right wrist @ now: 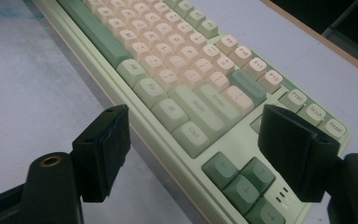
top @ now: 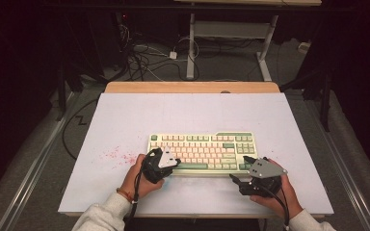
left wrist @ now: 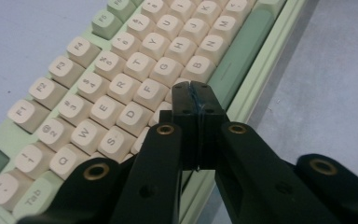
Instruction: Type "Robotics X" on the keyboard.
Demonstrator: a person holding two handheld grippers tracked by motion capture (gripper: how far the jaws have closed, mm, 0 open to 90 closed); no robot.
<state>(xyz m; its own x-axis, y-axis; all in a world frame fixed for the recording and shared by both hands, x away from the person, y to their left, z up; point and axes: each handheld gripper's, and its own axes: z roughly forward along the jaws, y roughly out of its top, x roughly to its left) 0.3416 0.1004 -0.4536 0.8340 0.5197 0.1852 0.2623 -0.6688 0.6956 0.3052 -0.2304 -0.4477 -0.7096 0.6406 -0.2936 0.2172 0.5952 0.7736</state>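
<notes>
There is one keyboard (top: pixel 202 153) on the white table (top: pixel 125 120). It is pale green with cream keys and some darker green keys. It lies near the front edge of the table, a bit right of the middle, with its long side running left to right.

There are two grippers, one in each hand. The left gripper (top: pixel 169 162) is over the front left part of the keyboard. In the left gripper view, its two black jaws are pressed flat together with nothing between them. The tip (left wrist: pixel 196 95) is right at the bottom rows of letter keys, near the C and V keys and beside the long green space bar (left wrist: pixel 240 56). I cannot tell if the tip is touching a key or just above it.

The right gripper (top: pixel 234 179) is on the table just in front of the keyboard's right end. Its jaws are spread wide apart and hold nothing. In the right gripper view, the keyboard's right end lies just past the two jaws, with four dark green arrow keys (right wrist: pixel 244 184) showing between them.

A patch of small red specks (top: pixel 118 156) is on the table, left of the keyboard.
</notes>
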